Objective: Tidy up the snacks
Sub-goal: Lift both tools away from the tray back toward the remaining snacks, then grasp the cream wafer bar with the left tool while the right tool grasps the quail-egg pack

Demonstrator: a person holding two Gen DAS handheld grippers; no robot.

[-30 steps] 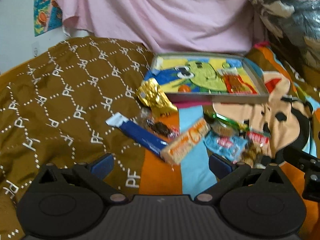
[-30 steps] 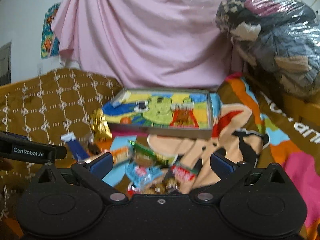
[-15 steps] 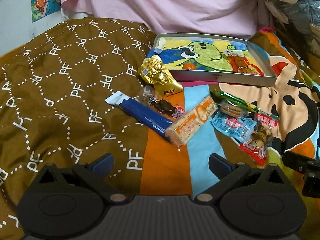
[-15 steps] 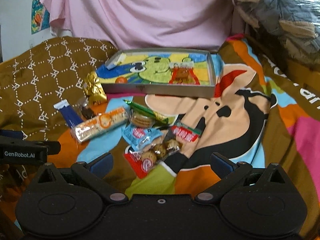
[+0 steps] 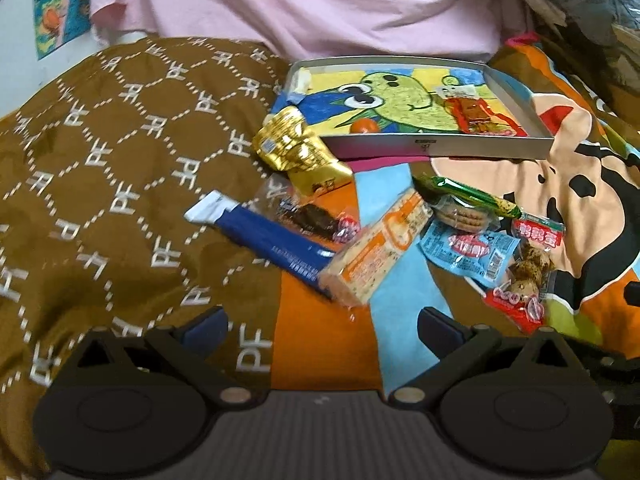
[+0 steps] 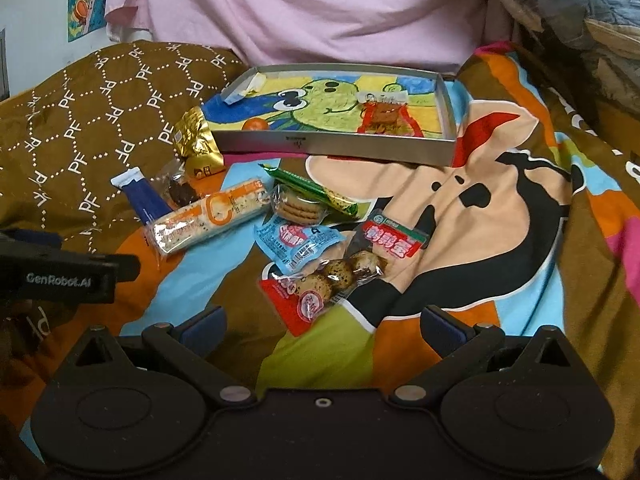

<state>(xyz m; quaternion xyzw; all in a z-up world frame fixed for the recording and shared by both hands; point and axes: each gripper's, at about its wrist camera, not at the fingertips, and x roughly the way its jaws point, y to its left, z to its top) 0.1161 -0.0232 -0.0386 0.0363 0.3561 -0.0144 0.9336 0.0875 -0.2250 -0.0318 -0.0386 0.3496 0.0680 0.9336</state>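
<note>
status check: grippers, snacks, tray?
Left gripper and right gripper open, empty. Snack pile loose on blanket, short of tray. Nothing blocking.

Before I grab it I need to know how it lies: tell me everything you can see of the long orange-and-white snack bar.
The orange-and-white snack bar is a long, sealed packet of clear glossy film with orange print and a big "C"; a pale speckled bar shows through. It lies flat and diagonal on the blanket, overlapping the blue stick packet. Its far end is close beside the biscuit packet. Neither gripper touches it.
</note>
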